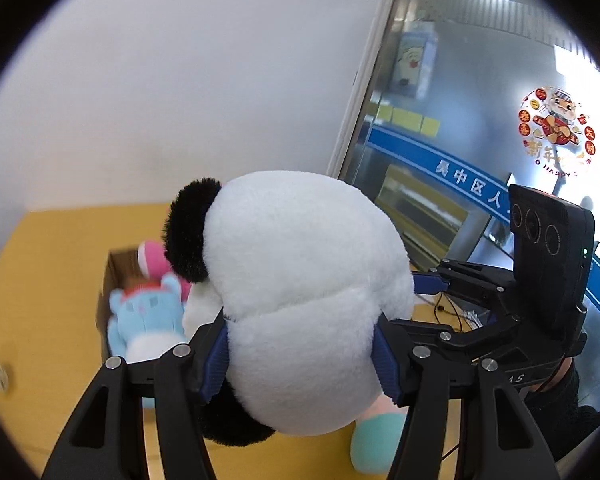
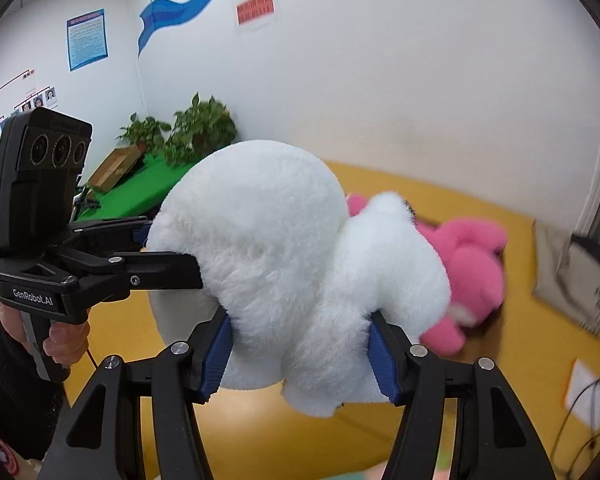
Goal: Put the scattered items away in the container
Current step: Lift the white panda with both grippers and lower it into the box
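Observation:
A big white and black panda plush (image 1: 300, 288) hangs above the yellow table (image 1: 52, 272), held by both grippers. My left gripper (image 1: 300, 360) is shut on its lower body. My right gripper (image 2: 300, 356) is shut on its white body (image 2: 284, 248) from the other side. Each gripper shows in the other's view, the right one in the left wrist view (image 1: 432, 284) and the left one in the right wrist view (image 2: 148, 236). A cardboard box (image 1: 116, 272) behind the panda holds a light blue plush (image 1: 148, 316) and a pink toy (image 1: 152, 260). A pink plush (image 2: 472, 268) lies on the table.
A teal and pink plush (image 1: 376, 436) lies on the table below the panda. A grey cloth bag (image 2: 572, 276) and a white socket with cable (image 2: 584, 396) sit at the right. Potted plants (image 2: 196, 128) stand on a green table behind. A glass door (image 1: 480, 120) is at the right.

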`<state>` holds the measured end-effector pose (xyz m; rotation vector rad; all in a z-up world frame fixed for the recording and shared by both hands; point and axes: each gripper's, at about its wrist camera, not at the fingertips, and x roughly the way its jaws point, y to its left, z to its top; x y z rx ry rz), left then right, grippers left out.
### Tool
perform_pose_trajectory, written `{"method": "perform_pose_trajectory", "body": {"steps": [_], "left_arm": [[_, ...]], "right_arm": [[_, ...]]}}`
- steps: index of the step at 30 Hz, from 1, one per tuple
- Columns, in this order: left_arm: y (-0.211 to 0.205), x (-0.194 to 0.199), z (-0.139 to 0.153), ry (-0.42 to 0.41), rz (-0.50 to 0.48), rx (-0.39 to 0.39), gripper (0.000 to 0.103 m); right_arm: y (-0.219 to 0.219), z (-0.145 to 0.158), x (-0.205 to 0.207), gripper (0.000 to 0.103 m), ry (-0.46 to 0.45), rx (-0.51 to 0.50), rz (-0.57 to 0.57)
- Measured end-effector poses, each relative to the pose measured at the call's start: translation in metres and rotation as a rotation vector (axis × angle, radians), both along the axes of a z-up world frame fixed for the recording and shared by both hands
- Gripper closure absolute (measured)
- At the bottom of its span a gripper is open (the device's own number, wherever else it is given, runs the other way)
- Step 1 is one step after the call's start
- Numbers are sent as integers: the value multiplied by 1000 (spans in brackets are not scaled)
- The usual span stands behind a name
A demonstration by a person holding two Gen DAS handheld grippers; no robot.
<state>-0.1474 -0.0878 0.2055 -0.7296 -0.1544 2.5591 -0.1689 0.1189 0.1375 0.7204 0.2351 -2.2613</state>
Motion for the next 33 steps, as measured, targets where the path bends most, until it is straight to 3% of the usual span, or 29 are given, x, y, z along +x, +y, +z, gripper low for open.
{"method": "perform_pose_trajectory", "body": {"steps": [5,11,23,33], "left_arm": [[3,-27,37,65,-19,-33,43],[2,-74,30,22,-30,-30,43],[0,-124,-22,-91,-21,-24,43],[-6,-157,-125,-314,36,-81,44]], "right_arm": [[-1,50,-18,38,105,-15,-30],[-4,57,-58,38,88,-6,-48],[1,10,-110,39,-29,-8,-73],[-9,-96,-162,39,-271,-14,-31]]}}
